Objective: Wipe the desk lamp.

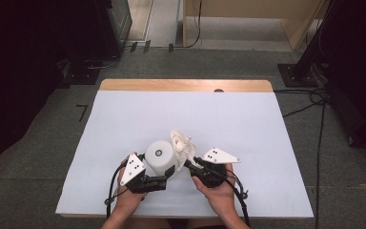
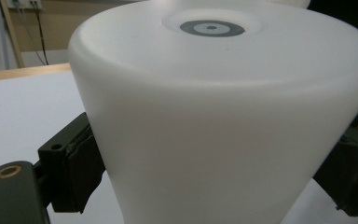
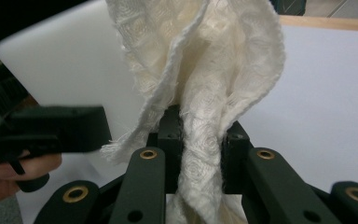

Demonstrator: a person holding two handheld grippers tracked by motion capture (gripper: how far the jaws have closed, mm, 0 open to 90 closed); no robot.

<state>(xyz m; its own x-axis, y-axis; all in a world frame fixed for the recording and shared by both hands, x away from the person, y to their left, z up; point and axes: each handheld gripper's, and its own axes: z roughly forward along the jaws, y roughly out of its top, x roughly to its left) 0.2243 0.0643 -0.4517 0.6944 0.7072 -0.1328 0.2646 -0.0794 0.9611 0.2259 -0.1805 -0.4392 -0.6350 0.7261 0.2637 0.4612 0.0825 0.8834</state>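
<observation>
A white plastic cup (image 1: pixel 159 156) is turned base-up, with a grey ring mark on its base (image 2: pixel 212 28). My left gripper (image 1: pixel 169 172) is shut on the cup (image 2: pixel 223 116), one black pad (image 2: pixel 77 172) pressing on each side of its wall. Just to the right, my right gripper (image 1: pixel 189 165) is shut on a crumpled white cloth (image 1: pixel 181 142). The cloth (image 3: pixel 205 70) rises in folds out of the gripper (image 3: pixel 200 149), right beside the cup (image 3: pixel 60 60). Whether the cup rests on the table I cannot tell.
A white sheet covers the table (image 1: pixel 228 119), with a wooden strip along its far edge (image 1: pixel 186 85). Both hands sit near the front edge. Cables and dark stands lie on the floor to the right (image 1: pixel 314 95).
</observation>
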